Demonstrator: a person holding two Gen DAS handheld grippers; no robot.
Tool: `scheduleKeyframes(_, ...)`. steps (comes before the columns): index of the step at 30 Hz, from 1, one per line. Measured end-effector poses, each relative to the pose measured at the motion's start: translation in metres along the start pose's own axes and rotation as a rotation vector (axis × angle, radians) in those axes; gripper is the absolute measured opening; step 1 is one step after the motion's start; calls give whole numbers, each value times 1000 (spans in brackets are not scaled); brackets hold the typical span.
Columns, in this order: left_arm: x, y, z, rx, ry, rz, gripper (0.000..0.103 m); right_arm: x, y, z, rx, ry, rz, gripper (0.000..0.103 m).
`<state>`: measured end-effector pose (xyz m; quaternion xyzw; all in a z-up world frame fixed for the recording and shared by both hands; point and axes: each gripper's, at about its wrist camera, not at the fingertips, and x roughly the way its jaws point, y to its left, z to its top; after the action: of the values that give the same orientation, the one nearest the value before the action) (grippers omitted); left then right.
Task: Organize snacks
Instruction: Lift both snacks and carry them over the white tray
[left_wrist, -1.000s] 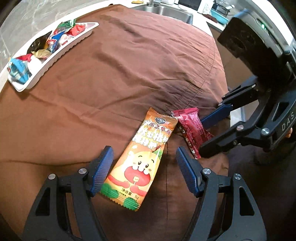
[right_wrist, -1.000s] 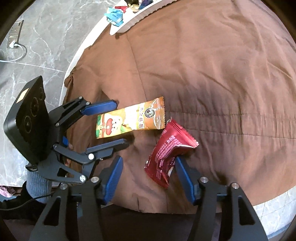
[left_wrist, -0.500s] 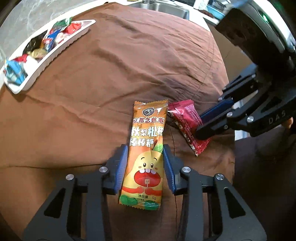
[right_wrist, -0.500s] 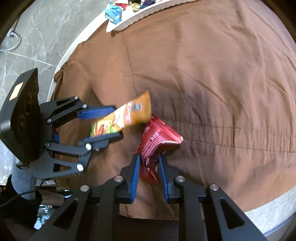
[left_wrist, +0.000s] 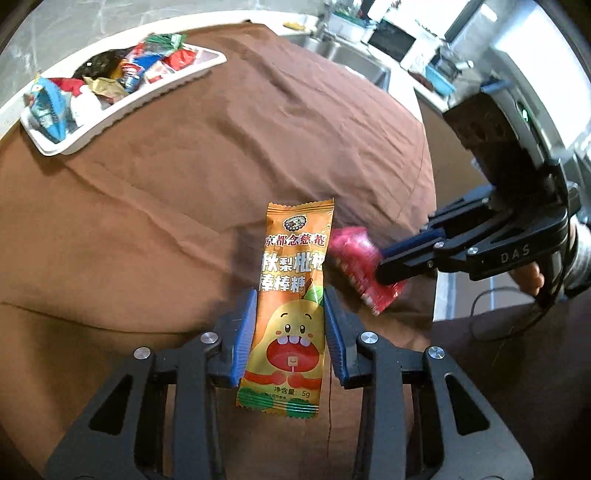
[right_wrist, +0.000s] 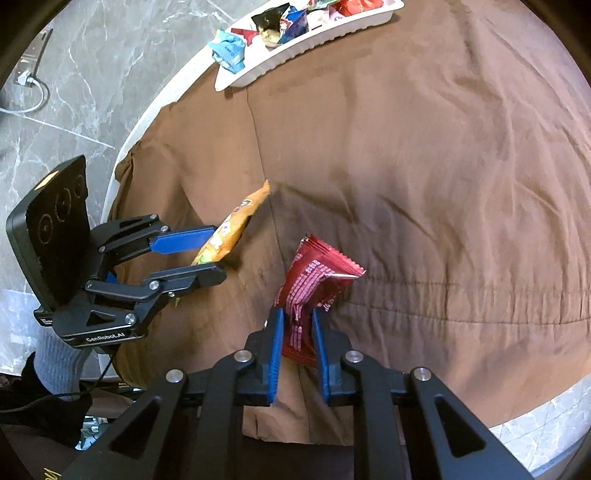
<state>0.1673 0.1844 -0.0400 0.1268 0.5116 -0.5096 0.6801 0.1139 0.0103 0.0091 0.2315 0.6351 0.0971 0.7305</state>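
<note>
Both grippers point steeply down over a brown cloth (left_wrist: 184, 206). We see the left gripper (left_wrist: 290, 325), whose jaws have just closed, with its blue pads pinching the lower half of an orange snack packet (left_wrist: 291, 295). From the right wrist view, this packet (right_wrist: 231, 230) stands clear of the cloth, tilted up and away from the pads. The right gripper (right_wrist: 298, 332), its jaws likewise just closed, clamps the lower end of a red snack packet (right_wrist: 314, 291), whose crumpled upper end rises free above the pads. The two grippers sit side by side, with the packets near each other but apart. A grey sleeve (right_wrist: 61, 360) shows behind the left gripper.

At the far edge of the cloth we see a long white tray (left_wrist: 122, 110) with a ribbed rim. It holds a loose heap of small wrapped snacks (left_wrist: 122, 70) in blue, red, black, gold and green.

The orange packet is long and flat, printed with a cartoon pear face, white characters and crimped ends. The red one is shorter, glossy, and creased.
</note>
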Motion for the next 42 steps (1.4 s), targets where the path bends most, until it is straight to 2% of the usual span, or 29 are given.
scheduleKeyframes(1,-2,3,3,-13,-8,-5,33,-3,-1,3,4,-5,10,9)
scheduleKeyframes(7,-18,16,17,-63,-57,-3,33,-20,-1,16,-26,-34,-6,9)
scheduleKeyframes(14,-15,26,24,-128,-66,5,33,-10,-6,19,-61,25,-54,11)
scheduleKeyframes(16,-13,25,22,-142,-70,4,33,-6,-4,19,-64,50,-48,26)
scheduleKeyframes(17,-12,26,21,-148,-69,2,33,-6,-2,19,-70,52,-57,42)
scheduleKeyframes(18,-11,26,20,-154,-69,3,33,-4,0,18,-85,57,-66,47)
scheduleKeyframes(23,-6,29,15,-182,-74,5,33,15,14,14,-138,102,-142,47)
scheduleKeyframes(25,-7,30,12,-187,-79,5,33,19,22,13,-171,93,-166,47)
scheduleKeyframes(28,-9,29,11,-189,-85,9,33,24,33,10,-237,92,-230,30)
scheduleKeyframes(31,-12,29,8,-194,-95,14,33,25,42,6,-305,75,-268,24)
scheduleKeyframes(33,-14,29,7,-198,-100,12,33,23,42,5,-309,68,-257,22)
scheduleKeyframes(36,-17,29,5,-199,-106,11,33,13,31,6,-264,55,-197,21)
scheduleKeyframes(42,-24,32,7,-222,-132,-5,33,-23,15,22,-182,-4,-113,21)
